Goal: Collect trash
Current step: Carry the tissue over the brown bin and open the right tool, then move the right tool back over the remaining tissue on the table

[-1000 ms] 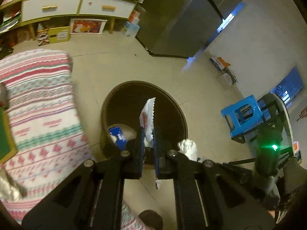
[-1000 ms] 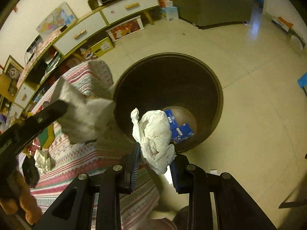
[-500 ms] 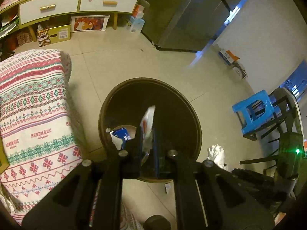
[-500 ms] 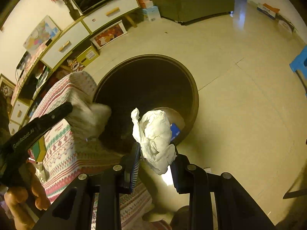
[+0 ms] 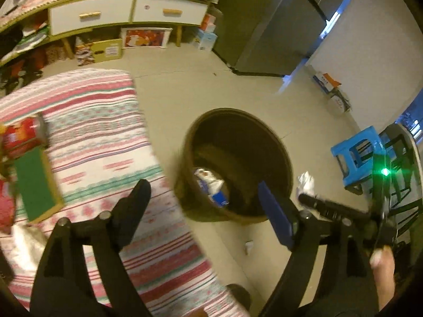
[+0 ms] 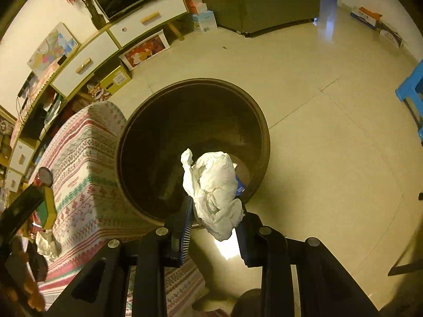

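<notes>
A round dark brown bin [image 5: 275, 142] stands on the floor beside the table. Blue and white wrappers [image 5: 211, 187] lie at its bottom. My left gripper [image 5: 203, 198] hovers over the bin's near rim. Its jaws are opening wide and nothing is between them. My right gripper [image 6: 214, 211] is shut on a crumpled white paper wad [image 6: 214, 187], held above the near edge of the bin [image 6: 193, 84]. In the left wrist view that wad [image 5: 306, 182] shows at the right, beyond the bin.
A table with a striped patterned cloth [image 5: 100, 137] stands left of the bin and carries a green-topped box [image 5: 34, 185], a red packet [image 5: 21, 134] and crumpled foil [image 6: 47, 243]. A blue stool [image 5: 357, 153], a low cabinet [image 5: 119, 13] and a fridge [image 5: 277, 26] stand around.
My left gripper went from shut on a thin wrapper to wide open; the wrapper is gone from its jaws. Its view swung toward the table. The right gripper kept its paper wad.
</notes>
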Demonstrator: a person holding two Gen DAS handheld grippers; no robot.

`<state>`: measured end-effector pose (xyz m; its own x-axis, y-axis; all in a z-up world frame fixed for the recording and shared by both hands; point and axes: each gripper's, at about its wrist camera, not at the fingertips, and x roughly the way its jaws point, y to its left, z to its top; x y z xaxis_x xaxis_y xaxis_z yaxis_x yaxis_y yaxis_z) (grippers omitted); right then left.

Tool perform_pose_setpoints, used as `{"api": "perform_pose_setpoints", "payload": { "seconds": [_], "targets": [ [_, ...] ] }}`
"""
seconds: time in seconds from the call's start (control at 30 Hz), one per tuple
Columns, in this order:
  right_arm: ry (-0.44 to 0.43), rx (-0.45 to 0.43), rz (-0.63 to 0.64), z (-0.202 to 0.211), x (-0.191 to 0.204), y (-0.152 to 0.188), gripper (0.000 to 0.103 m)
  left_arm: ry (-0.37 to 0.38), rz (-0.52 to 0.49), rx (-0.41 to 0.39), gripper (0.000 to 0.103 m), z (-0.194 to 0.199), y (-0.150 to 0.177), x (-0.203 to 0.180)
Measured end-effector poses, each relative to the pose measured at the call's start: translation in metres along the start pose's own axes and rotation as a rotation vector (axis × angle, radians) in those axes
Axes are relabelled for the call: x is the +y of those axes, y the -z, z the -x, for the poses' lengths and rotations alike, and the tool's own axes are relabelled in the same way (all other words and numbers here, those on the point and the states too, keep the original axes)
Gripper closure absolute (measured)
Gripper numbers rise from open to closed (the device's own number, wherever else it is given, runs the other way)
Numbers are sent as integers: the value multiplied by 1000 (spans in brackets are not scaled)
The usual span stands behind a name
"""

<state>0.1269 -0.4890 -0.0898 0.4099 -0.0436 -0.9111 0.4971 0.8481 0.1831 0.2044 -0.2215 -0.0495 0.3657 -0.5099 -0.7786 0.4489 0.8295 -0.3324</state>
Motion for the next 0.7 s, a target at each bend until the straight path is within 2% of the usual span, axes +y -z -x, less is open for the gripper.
{"api": "perform_pose_setpoints", "payload": {
  "seconds": [0.2,0.27,0.3,0.33,0.5,0.7],
  "targets": [
    [-8,-49,-24,2,4,-2,70,-71,10,-9,18,35,17,33],
    [-13,-56,-49,5,4,-3,49,-85,26,-14,17,45,23,45],
    [-22,-65,-59,7,5,-4,33,-94,33,-14,17,51,26,51],
    [-29,-75,-62,9,7,-4,30,-98,37,-15,17,56,29,55],
    [-16,-91,-9,20,27,-2,30,-138,37,-31,13,85,46,82],
    [11,-76,67,34,62,8,29,-176,120,-61,9,118,54,124]
  ]
}}
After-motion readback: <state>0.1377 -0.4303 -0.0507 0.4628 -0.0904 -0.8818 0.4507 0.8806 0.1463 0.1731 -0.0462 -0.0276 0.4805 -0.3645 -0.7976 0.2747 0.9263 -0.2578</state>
